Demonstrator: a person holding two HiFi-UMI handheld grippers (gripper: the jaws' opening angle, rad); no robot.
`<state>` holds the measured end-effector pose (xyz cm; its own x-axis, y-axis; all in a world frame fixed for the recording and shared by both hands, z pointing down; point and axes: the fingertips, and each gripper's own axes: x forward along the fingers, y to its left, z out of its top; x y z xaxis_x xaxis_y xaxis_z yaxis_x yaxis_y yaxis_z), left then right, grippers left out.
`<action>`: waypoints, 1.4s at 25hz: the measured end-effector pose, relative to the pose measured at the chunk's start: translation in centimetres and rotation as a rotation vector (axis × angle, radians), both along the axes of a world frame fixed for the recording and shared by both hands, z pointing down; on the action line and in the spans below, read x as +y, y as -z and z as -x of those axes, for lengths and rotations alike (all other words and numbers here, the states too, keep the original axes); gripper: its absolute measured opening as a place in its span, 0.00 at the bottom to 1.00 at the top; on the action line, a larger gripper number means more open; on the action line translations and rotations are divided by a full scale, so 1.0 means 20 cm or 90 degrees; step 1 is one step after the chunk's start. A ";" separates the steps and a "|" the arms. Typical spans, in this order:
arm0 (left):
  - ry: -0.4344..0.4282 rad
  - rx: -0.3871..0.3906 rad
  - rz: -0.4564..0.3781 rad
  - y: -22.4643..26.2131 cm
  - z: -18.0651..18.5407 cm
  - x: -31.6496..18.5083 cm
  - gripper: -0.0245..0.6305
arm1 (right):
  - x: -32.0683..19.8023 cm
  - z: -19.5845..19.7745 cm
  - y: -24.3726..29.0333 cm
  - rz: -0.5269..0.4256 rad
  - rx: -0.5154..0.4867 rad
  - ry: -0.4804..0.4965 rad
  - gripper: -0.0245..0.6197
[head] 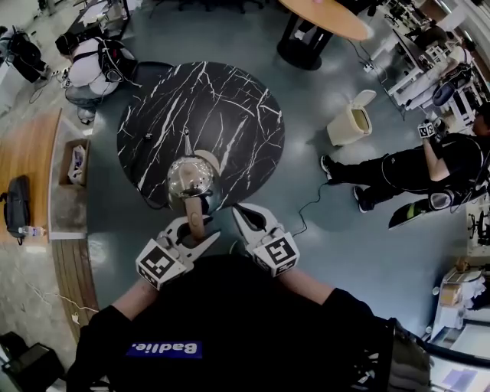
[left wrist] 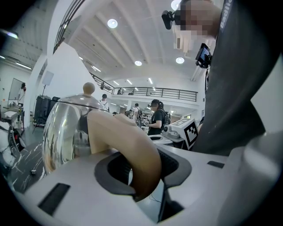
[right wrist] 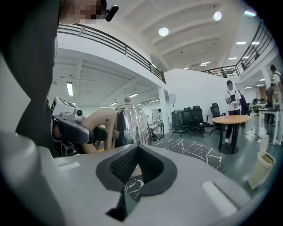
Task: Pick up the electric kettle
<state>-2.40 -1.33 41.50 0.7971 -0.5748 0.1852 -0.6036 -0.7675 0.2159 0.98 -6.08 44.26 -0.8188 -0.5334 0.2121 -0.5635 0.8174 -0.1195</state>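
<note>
A shiny steel electric kettle (head: 190, 178) with a tan curved handle (head: 195, 214) stands at the near edge of the round black marble table (head: 230, 115). My left gripper (head: 195, 226) is shut on that handle. In the left gripper view the handle (left wrist: 128, 145) sits between the dark pads and the kettle body (left wrist: 62, 132) rises just behind. My right gripper (head: 243, 218) is just right of the handle, apart from it, with its jaws together and nothing in them. The right gripper view shows the kettle (right wrist: 130, 126) ahead to the left, beyond the closed pads (right wrist: 150, 165).
A white bin (head: 351, 119) stands on the floor right of the table, and a person (head: 413, 164) sits on the floor beyond it. A black cable (head: 306, 207) lies near the table's right side. A wooden round table (head: 325, 15) is farther back.
</note>
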 end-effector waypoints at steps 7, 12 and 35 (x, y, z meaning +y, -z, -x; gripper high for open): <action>0.004 0.003 0.001 0.00 0.01 0.01 0.23 | 0.03 0.02 0.00 0.001 -0.001 0.005 0.04; -0.006 0.003 0.003 0.00 -0.01 0.03 0.23 | 0.04 0.01 0.00 -0.002 0.003 0.007 0.04; -0.010 0.016 -0.005 0.01 -0.06 0.07 0.23 | 0.07 -0.04 -0.01 0.000 0.008 0.000 0.04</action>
<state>-1.21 0.00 41.33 0.8105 -0.5633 0.1607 -0.5858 -0.7784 0.2255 1.79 -4.72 44.45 -0.8159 -0.5339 0.2219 -0.5653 0.8172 -0.1122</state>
